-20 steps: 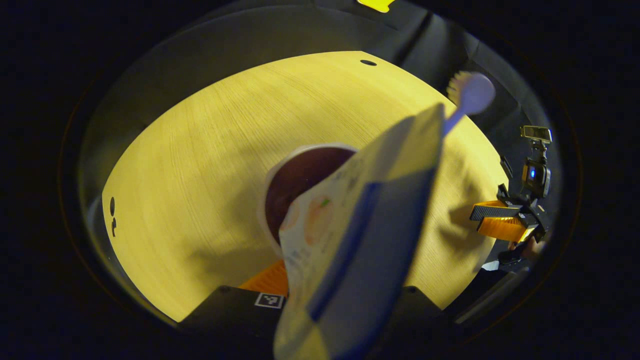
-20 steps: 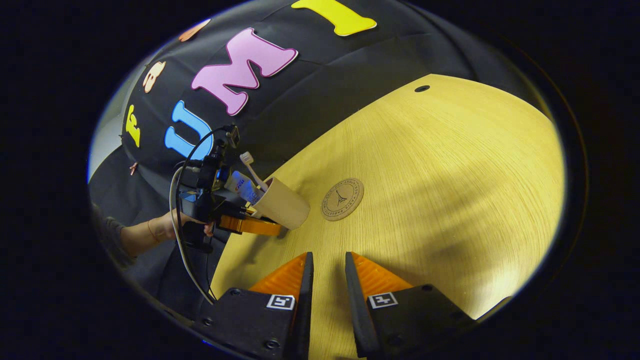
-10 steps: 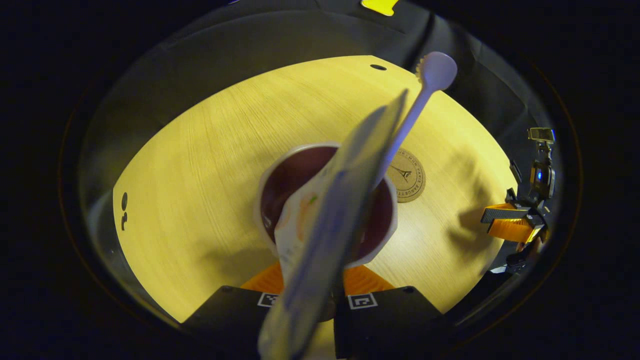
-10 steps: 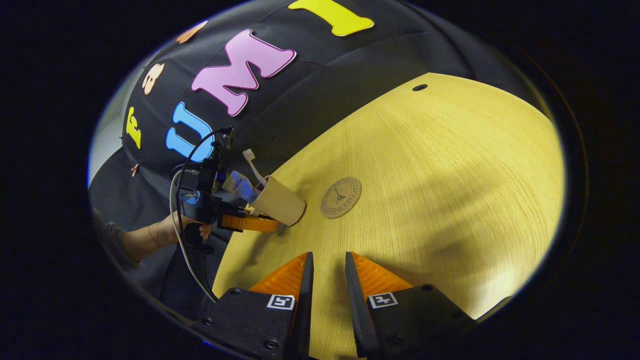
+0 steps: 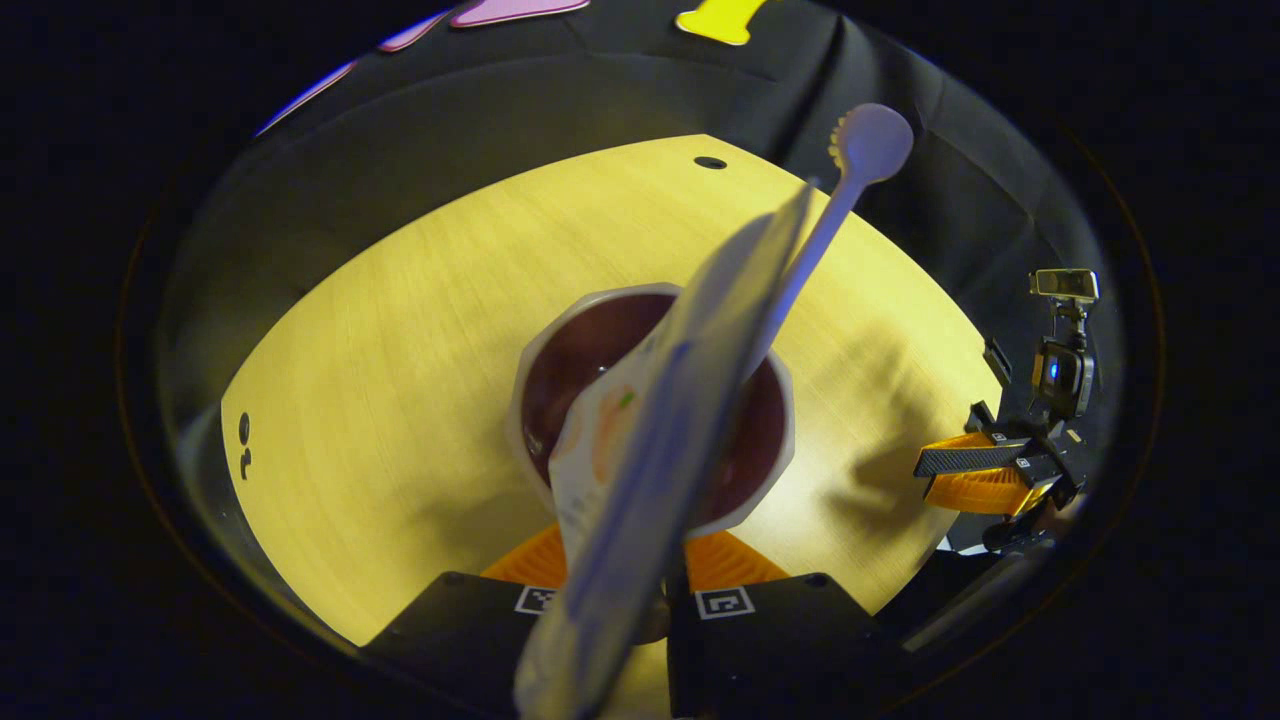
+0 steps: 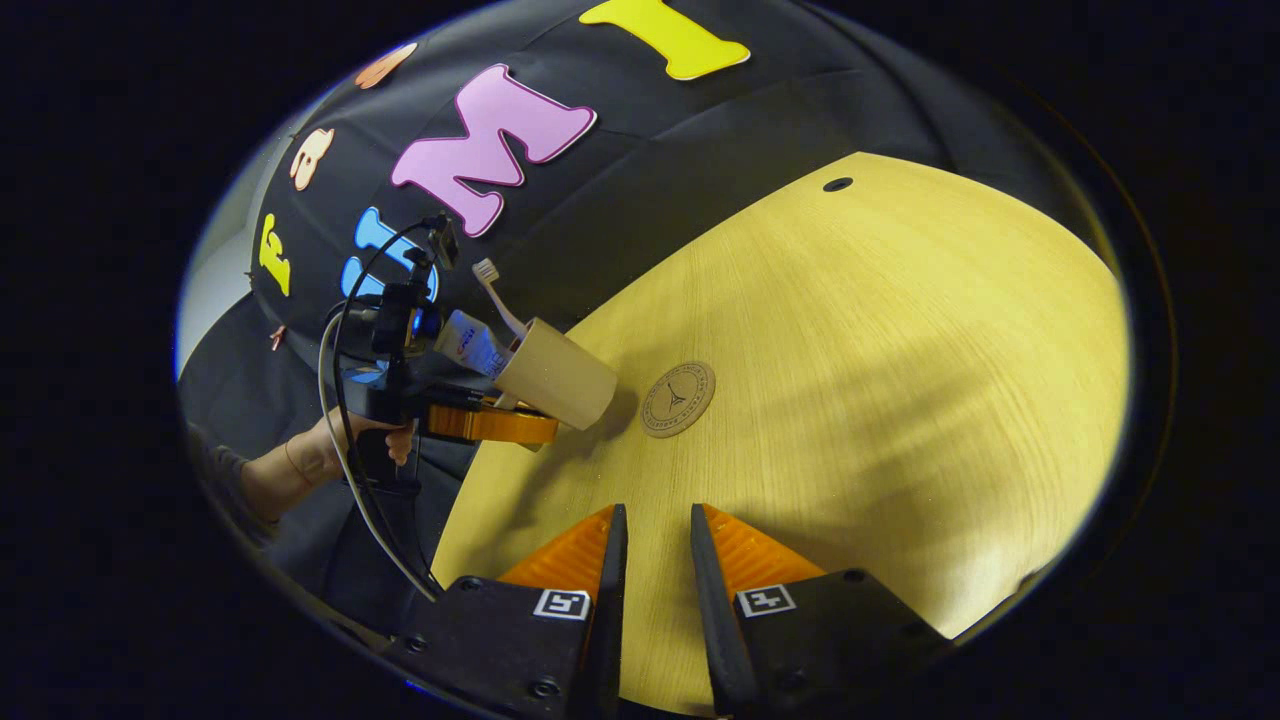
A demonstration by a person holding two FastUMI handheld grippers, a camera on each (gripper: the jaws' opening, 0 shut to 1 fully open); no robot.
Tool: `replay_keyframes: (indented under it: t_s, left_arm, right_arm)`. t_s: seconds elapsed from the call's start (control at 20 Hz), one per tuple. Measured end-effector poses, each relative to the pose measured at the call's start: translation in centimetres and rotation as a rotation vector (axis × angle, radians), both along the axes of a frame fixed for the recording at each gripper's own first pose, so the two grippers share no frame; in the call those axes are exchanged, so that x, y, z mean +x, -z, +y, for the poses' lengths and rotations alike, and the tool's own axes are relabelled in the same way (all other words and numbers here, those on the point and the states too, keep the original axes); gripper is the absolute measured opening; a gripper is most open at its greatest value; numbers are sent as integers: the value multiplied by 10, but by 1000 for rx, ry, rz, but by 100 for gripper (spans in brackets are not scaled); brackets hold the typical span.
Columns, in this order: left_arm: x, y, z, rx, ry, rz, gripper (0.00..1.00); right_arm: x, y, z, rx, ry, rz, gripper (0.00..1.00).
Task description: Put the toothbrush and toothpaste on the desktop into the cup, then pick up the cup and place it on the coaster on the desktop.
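Pale yellow wood-grain desktop (image 5: 400,330) is spreading out below the left gripper view, with the black booth cloth rising behind it. Sitting low in the middle of this view, the left gripper (image 5: 640,560) is clamping its two ribbed fingers against the near wall of the round beige cup with a dark inside (image 5: 560,370). Leaning out of that cup toward the camera are the flat white-and-blue toothpaste tube (image 5: 650,440) and the white plastic toothbrush (image 5: 868,145), whose head is pointing up past the desk's far edge. So the loading step is looking finished, and what is remaining, as I judge it, is carrying the cup over and setting it down. Off at the right edge, the right gripper (image 5: 975,473) is hanging beside the desk; from here I cannot tell how far it is spread.

Turning to the right gripper view, the same desktop is filling the middle and right. At the bottom, the right gripper's own fingers (image 6: 652,560) are standing parted by a narrow gap, with nothing between them and only bare wood beyond. Farther off at the left, a hand (image 6: 385,440) is holding the left gripper, which is carrying the tilted cup clear of the desk. That cup is hovering just beside the round tan coaster with a dark printed emblem (image 6: 678,398), not yet over it.
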State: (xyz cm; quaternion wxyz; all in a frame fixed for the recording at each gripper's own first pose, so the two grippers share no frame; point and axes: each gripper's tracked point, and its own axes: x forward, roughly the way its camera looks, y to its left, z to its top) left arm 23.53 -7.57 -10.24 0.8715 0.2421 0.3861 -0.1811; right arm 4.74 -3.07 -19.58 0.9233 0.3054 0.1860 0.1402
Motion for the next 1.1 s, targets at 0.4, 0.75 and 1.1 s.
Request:
replay_keyframes:
  t_s: [0.4, 0.75, 1.1]
  left_arm:
    - [11, 21, -33, 18, 11, 25, 26]
    - [16, 29, -39, 45, 8, 31, 26]
    - [20, 34, -42, 64, 4, 41, 26]
  right_arm:
    - [-11, 7, -35, 1, 27, 17, 39]
    - [-9, 17, -50, 17, 33, 32, 39]
    - [-7, 23, -54, 13, 29, 43, 39]
